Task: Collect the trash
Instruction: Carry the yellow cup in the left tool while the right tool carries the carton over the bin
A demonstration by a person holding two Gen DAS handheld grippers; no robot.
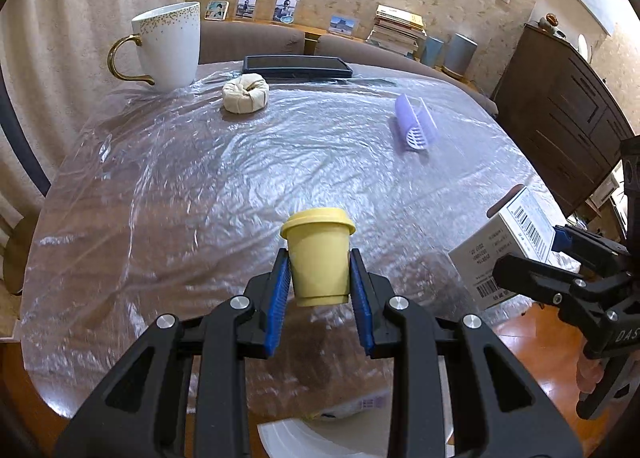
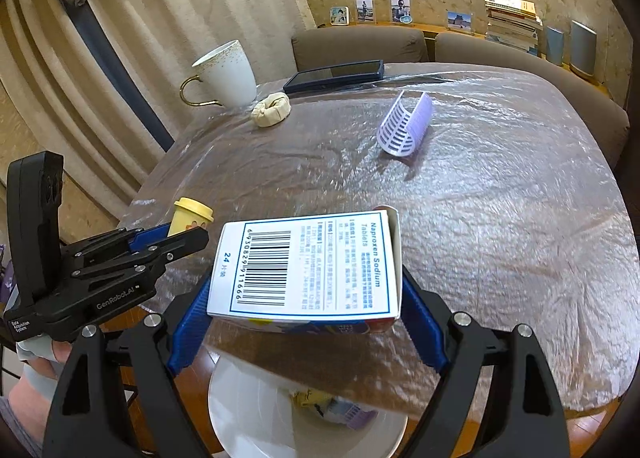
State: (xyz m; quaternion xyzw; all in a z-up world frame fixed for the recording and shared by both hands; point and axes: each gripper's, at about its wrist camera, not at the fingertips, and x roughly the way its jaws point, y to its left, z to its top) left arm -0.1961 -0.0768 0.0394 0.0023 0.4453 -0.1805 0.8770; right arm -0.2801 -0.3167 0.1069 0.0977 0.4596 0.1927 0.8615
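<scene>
My left gripper [image 1: 319, 256] is shut on a small yellow lidded cup [image 1: 318, 270], held upright over the near edge of the plastic-covered table [image 1: 180, 186]. My right gripper [image 2: 306, 292] is shut on a white tablet box [image 2: 312, 266] with a barcode, its blue pads on the box's two short ends. In the right wrist view the left gripper [image 2: 182, 234] and the yellow cup [image 2: 193, 213] are at the left. The left wrist view has the right gripper [image 1: 528, 254] and the box [image 1: 510, 238] at its right edge. A white bin [image 2: 236, 406] stands on the floor below both, with trash inside.
On the table's far side stand a white mug [image 1: 170, 46] with a gold handle, a beige knotted cloth ring [image 1: 245, 92], a dark flat device [image 1: 296, 66] and a purple hair roller [image 1: 414, 126]. A sofa lies behind the table, a dark cabinet [image 1: 568, 110] to the right.
</scene>
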